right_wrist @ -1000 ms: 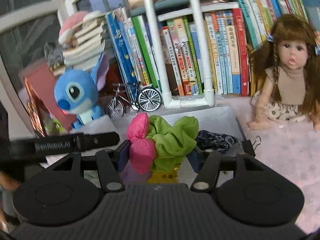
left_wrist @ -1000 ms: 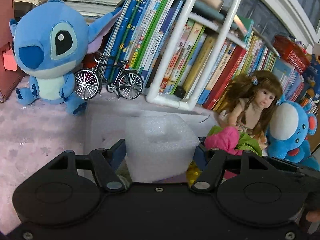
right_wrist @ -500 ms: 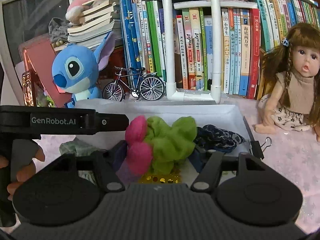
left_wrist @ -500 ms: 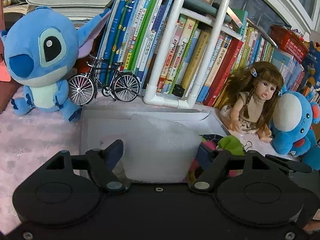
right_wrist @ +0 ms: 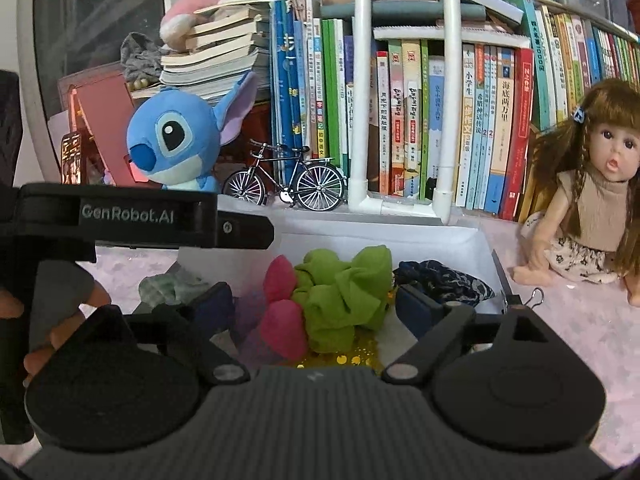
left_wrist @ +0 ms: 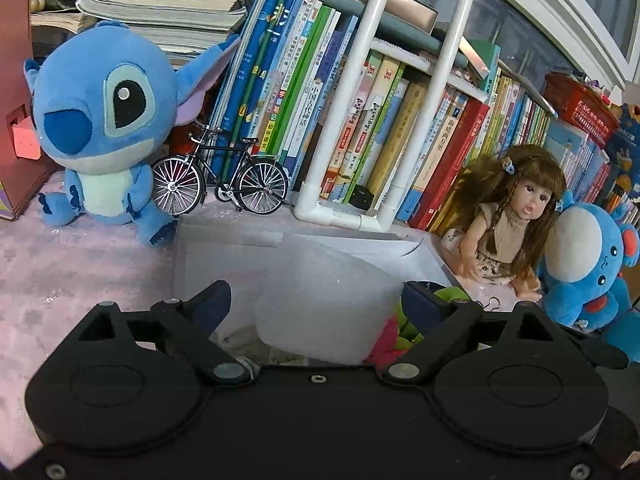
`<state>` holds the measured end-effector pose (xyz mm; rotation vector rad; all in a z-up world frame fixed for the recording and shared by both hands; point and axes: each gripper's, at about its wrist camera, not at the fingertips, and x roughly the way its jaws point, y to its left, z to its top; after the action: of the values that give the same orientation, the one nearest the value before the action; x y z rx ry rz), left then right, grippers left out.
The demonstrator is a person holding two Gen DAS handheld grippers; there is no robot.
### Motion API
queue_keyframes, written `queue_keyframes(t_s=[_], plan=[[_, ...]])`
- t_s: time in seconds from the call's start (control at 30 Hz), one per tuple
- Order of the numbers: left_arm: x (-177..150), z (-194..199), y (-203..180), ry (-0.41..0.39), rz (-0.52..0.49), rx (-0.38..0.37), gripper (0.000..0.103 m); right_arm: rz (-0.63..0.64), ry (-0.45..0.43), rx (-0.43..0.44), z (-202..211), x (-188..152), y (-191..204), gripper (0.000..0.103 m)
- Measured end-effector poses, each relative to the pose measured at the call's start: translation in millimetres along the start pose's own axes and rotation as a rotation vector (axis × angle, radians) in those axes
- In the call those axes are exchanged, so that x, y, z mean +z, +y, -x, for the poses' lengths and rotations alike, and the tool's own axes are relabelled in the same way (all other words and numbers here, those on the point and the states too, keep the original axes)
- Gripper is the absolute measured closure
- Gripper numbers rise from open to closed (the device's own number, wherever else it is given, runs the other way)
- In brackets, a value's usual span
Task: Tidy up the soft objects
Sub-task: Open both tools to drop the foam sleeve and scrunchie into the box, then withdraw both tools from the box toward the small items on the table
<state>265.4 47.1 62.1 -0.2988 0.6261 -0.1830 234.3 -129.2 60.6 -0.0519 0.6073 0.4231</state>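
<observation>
Your white foam block (left_wrist: 320, 300) sits in the white bin (left_wrist: 224, 236), directly between the fingers of your left gripper (left_wrist: 316, 304). Those fingers stand wide apart; whether either pad touches the foam cannot be told. Just right of the block lies the bundle of soft cloths, green (right_wrist: 344, 296) and pink (right_wrist: 282, 320), with a dark blue patterned cloth (right_wrist: 440, 280) beside it at the bin's right wall. Your right gripper (right_wrist: 316, 306) frames that bundle with its fingers spread, gripping nothing. A pale green cloth (right_wrist: 168, 286) lies at the bin's left side. Behind the bin stand a Stitch plush (left_wrist: 104, 120), a miniature bicycle (left_wrist: 220, 180), a row of books (left_wrist: 360, 112) and a long-haired doll (left_wrist: 512, 220).
</observation>
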Motion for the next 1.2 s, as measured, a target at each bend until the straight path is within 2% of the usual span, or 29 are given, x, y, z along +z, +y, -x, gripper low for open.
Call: queue_keyframes(t_s=[0.23, 0.67, 0.8, 1.2], plan=[[-9.4, 12.8, -4.6, -0.018, -0.052, 0.014, 0.009, 0.033, -0.022, -0.004, 12.1, -3.9, 5.6, 0.005], [-33.0, 43.0, -16.2, -0.042, -0.117, -0.012, 0.009, 0.073, -0.047, 0.012, 33.2, -16.9, 16.9, 0.004], [-41.8, 52.9, -19.8, -0.054, -0.137, -0.012, 0.009, 0.079, -0.056, 0.021, 40.9, -21.9, 19.2, 0.001], [-62.4, 76.3, -22.4, -0.069, -0.162, -0.021, 0.008, 0.097, -0.063, 0.045, 61.0, -40.7, 22.8, 0.0]])
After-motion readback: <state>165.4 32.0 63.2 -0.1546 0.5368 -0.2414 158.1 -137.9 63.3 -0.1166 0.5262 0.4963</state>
